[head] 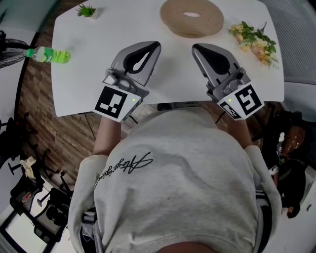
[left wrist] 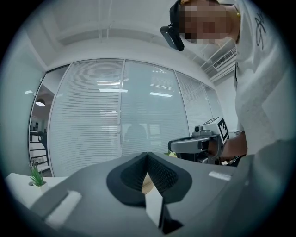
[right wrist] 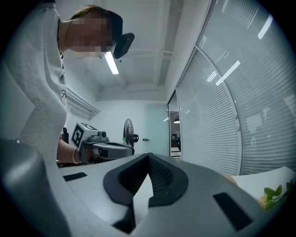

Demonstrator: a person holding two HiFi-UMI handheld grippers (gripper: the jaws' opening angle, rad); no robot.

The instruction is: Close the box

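A person in a grey sweatshirt (head: 173, 173), seen from above, stands at the near edge of a white bench (head: 89, 74) with a gripper in each hand. The left gripper (head: 156, 46) and the right gripper (head: 196, 48) are held level, side by side and a little apart. Both point away from the body over the bare middle of the bench.

In the left gripper view its fingers (left wrist: 162, 176) are clenched together with nothing between them, only a sliver of the bench beyond. The right gripper view shows the same: fingers (right wrist: 162, 178) pressed shut and empty. Each camera also catches the other gripper off to one side.

No box appears in any view, so where the task's object is cannot be said. The level, matched, empty pose looks like a resting or starting stance rather than work on a lid.

On the far side of the bench lies a tan coiled round mat (head: 191, 17), well clear of both grippers. To its right is a spray of yellow and green artificial flowers (head: 254, 42). A small green potted plant (head: 87, 11) sits in the far left corner. A green bottle (head: 49, 54) lies on its side at the left edge. Whether it rests on the bench is unclear.

Behind the bench runs a glass wall with lowered blinds (left wrist: 115, 115).
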